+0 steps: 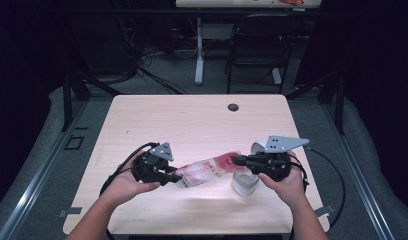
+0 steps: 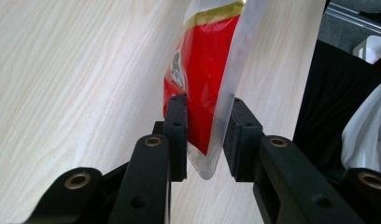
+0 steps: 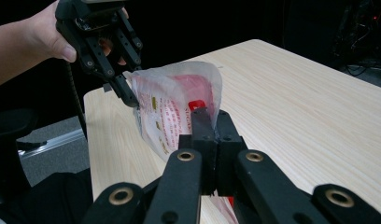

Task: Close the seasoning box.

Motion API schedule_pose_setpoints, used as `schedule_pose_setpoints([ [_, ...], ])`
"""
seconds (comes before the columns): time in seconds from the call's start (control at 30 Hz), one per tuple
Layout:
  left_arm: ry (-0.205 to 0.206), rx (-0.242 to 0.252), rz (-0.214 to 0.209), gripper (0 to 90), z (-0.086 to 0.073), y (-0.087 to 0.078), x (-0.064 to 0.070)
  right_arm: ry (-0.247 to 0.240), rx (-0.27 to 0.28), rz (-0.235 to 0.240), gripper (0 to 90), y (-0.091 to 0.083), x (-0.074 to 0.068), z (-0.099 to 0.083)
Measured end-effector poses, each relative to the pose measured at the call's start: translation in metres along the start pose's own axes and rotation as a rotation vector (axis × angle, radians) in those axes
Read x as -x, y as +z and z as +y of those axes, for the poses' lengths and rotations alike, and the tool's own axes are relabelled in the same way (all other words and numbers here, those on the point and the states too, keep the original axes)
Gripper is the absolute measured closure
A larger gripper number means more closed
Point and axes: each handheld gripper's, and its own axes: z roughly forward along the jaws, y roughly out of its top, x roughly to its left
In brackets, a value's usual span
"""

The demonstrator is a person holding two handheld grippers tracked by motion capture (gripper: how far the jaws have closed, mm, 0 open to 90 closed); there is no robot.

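Clearly soft, light, slippery: plastic pouch held lower centre above the table, left gripper and right gripper each clamped on an end. Best pinched at flat sealed edges.

Tape roll, table, chair.
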Motion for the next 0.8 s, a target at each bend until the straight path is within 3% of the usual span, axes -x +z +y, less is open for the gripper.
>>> schedule_pose_setpoints([
  [0.8, 0.026, 0.021, 0.004, 74.0, 0.016, -0.012, -0.004, 0.028, 0.023, -0.024, 89.9, -0.01, 0.003, -0.006],
])
